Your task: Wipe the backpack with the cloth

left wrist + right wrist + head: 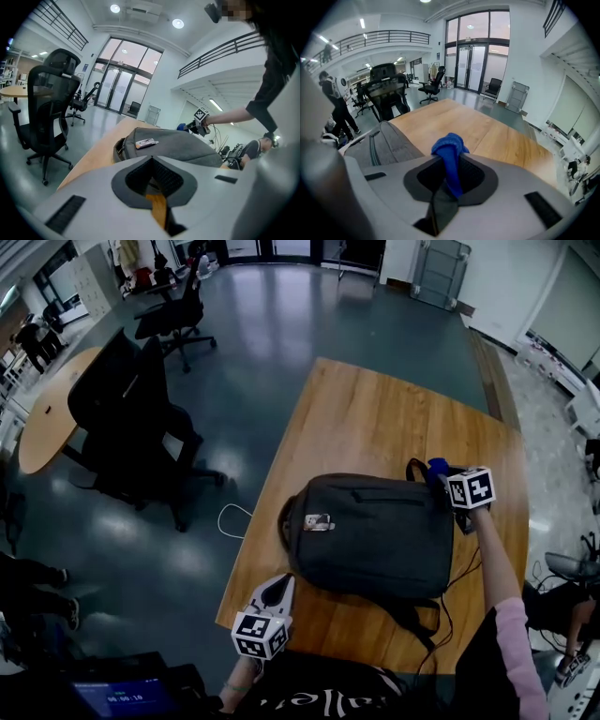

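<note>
A dark grey backpack (375, 535) lies flat on the wooden table (375, 418), with a small tag (318, 521) near its left end. My right gripper (441, 471) is shut on a blue cloth (449, 157) at the backpack's far right corner; the cloth (438, 466) pokes out past the jaws. The backpack (389, 140) shows to the left in the right gripper view. My left gripper (278, 591) hovers at the table's near edge, just short of the backpack (171, 143), its jaws closed with nothing between them.
Black office chairs (127, 418) stand on the floor left of the table, another chair (178, 315) farther back. A white cable (230, 518) lies on the floor by the table's left edge. A round wooden table (52, 413) is at far left. Black backpack straps (417, 620) trail toward me.
</note>
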